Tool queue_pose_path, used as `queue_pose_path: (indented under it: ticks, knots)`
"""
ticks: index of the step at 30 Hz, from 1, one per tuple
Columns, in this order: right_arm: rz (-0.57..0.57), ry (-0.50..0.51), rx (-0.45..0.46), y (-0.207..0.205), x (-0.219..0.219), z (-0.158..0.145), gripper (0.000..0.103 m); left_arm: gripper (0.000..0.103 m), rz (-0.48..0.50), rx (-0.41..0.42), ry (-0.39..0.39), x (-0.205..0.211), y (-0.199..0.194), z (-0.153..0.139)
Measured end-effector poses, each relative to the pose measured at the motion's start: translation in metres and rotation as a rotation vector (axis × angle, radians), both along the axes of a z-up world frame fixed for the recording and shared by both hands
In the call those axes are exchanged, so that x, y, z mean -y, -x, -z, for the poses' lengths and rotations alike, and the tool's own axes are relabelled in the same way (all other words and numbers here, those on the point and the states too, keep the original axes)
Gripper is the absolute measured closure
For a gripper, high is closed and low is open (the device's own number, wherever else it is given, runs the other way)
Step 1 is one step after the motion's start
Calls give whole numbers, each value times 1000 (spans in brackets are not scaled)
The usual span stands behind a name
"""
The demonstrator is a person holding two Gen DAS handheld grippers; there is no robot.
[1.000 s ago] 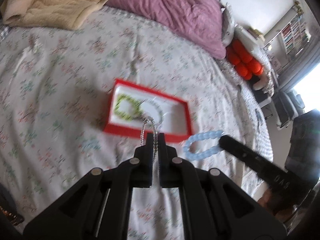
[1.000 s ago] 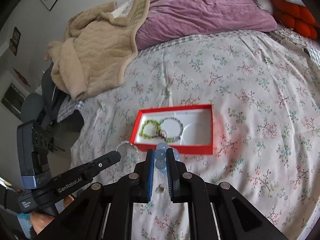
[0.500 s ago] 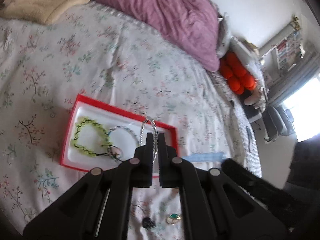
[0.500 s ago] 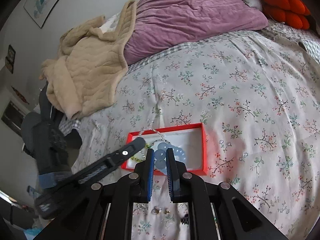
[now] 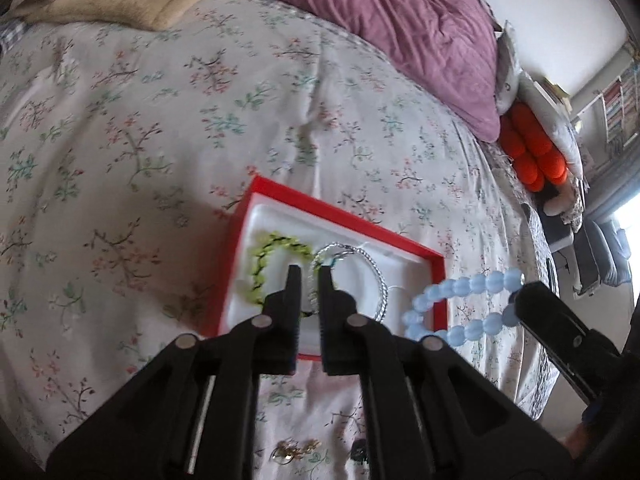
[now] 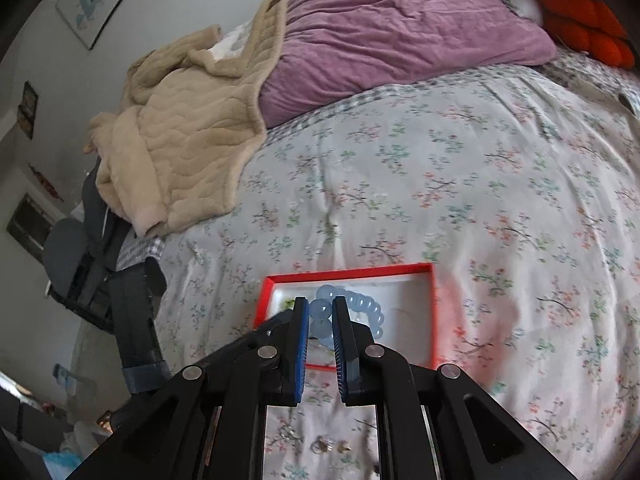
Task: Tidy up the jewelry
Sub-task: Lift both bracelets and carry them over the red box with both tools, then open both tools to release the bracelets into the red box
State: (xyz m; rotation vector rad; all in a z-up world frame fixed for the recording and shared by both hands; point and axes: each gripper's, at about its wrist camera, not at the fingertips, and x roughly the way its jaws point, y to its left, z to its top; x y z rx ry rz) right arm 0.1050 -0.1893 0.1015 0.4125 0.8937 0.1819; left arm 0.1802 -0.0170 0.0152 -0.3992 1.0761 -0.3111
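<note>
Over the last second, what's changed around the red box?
Both grippers came in over the red box. The left gripper lowered the silver bangle inside and its fingers are opening around it. The right gripper still grips the blue bead bracelet. The green bracelet stayed put.

We look across a bed (image 6: 500,184) spread with a pale floral sheet, with a rumpled mauve pillow (image 6: 400,32) at its head, a beige quilted blanket (image 6: 180,140) heaped beside it and an orange cushion (image 5: 536,160) at the far corner. On the white wall (image 6: 192,4) behind hangs a framed picture (image 6: 93,0) in blue tones, with smaller dark frames lower on the same wall. Beyond the bed's far side we see bookshelves (image 5: 618,108) and bright daylight at a window (image 5: 629,216), and on the other side a dark chair (image 6: 72,256).
</note>
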Motion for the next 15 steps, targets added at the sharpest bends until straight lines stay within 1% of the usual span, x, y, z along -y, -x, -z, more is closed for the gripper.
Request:
queue_pose_path:
  ticks: [1,2,6,8,10,11,13,15]
  knots:
    - [-7,1,2,-1,-3,0,91,85,-7,-1,-4,-3,1,-1]
    - [-17,3,4,-3,-6,1,91,82,-13,2,-10,-5,2,-3]
    - [-53,-8,3,-8,-18,5,91,78,-26,11,-38,-17,6,-11]
    - [-62,-13,-5,-11,-20,10,91,78,-23,10,-30,-22,8,-13]
    - [-51,11,-29,-15,-18,18,91,77,-23,5,-31,-25,10,-15]
    - [-39,25,-47,-17,-14,24,91,73,-25,7,-48,-25,11,-16]
    - [-11,43,-86,-19,-4,35,91,71,-17,16,-67,-25,14,-17]
    - [8,60,-102,-19,3,41,91,70,-6,18,-77,-23,15,-18]
